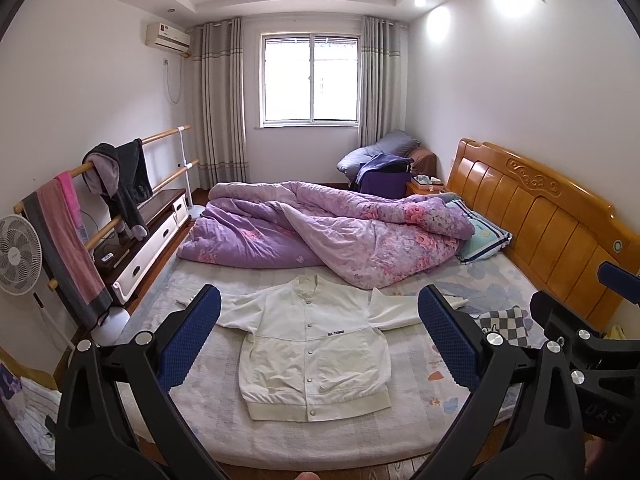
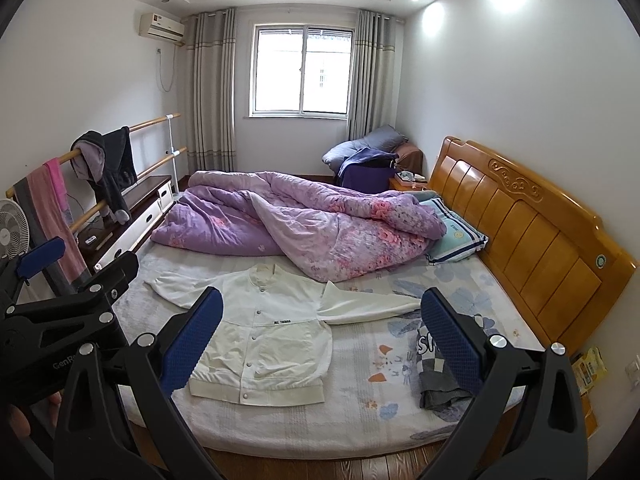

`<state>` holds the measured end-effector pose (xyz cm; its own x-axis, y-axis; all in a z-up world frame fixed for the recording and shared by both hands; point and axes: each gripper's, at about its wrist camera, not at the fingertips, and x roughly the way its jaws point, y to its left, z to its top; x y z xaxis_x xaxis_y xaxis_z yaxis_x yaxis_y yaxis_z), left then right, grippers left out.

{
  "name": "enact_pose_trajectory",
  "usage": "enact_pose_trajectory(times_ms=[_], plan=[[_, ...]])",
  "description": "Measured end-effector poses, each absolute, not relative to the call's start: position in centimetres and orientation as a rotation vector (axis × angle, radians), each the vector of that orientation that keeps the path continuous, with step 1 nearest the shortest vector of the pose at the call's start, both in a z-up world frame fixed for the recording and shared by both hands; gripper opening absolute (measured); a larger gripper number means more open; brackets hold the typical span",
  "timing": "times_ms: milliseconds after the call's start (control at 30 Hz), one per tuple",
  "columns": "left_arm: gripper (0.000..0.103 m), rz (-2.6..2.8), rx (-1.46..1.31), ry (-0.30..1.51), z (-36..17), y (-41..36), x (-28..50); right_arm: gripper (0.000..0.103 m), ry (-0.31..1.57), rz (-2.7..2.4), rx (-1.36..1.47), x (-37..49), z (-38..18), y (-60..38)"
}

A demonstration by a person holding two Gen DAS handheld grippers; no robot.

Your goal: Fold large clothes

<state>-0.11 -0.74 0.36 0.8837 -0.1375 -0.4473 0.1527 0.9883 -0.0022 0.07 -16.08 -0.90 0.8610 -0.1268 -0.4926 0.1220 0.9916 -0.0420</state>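
A white snap-button jacket lies flat, front up, on the near part of the bed, sleeves spread to both sides. It also shows in the right wrist view. My left gripper is open and empty, held above the bed's near edge, its blue pads framing the jacket. My right gripper is open and empty, a little to the right, above the jacket's right sleeve. The right gripper also shows at the right edge of the left wrist view.
A crumpled purple floral quilt covers the far half of the bed. A grey checked garment lies at the right of the jacket. A wooden headboard stands right; a clothes rail, fan and low cabinet stand left.
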Motion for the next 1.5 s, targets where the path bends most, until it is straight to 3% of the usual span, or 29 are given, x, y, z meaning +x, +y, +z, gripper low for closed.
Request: enact_pose_trajectory(times_ms=[1500], plan=[[0.098, -0.16, 0.028, 0.471, -0.5, -1.1, -0.5, 0.096, 0.528, -0.117, -0.019, 0.0, -1.2, -16.4]])
